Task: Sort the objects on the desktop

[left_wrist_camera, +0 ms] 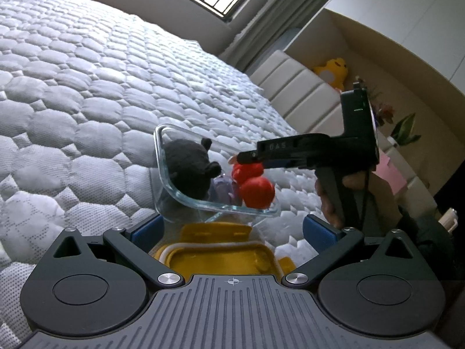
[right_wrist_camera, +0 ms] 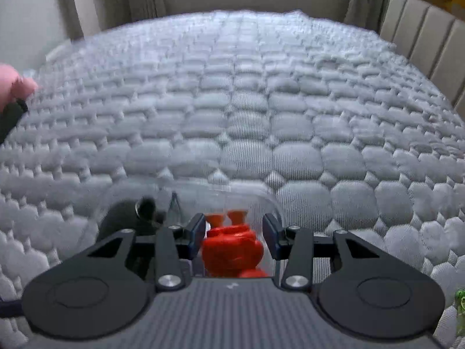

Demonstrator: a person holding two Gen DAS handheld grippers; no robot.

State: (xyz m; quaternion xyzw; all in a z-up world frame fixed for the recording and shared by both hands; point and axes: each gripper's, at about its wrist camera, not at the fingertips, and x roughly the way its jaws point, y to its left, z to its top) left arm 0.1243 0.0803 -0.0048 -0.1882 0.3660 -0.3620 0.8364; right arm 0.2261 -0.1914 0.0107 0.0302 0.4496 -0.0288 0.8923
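A clear glass container (left_wrist_camera: 158, 151) sits on the quilted mattress. In it are a black plush toy (left_wrist_camera: 186, 171), a small purple thing (left_wrist_camera: 222, 187) and a red toy (left_wrist_camera: 257, 193). My right gripper (left_wrist_camera: 241, 157) reaches in from the right, its fingertips at the top of the red toy. In the right wrist view the red toy (right_wrist_camera: 232, 250) fills the gap of the right gripper (right_wrist_camera: 234, 232), pads against its sides, over the container (right_wrist_camera: 270, 200). My left gripper (left_wrist_camera: 232, 226) stands open just short of the container, above a yellow lid (left_wrist_camera: 215, 250).
The white quilted mattress (left_wrist_camera: 87, 87) spreads wide to the left and beyond. A padded headboard (left_wrist_camera: 293, 87) stands at the right, with a yellow plush (left_wrist_camera: 332, 69) and plants (left_wrist_camera: 404, 128) on shelves behind. A green object (right_wrist_camera: 460, 299) lies at the right edge. A hand (left_wrist_camera: 328, 200) holds the right gripper's handle.
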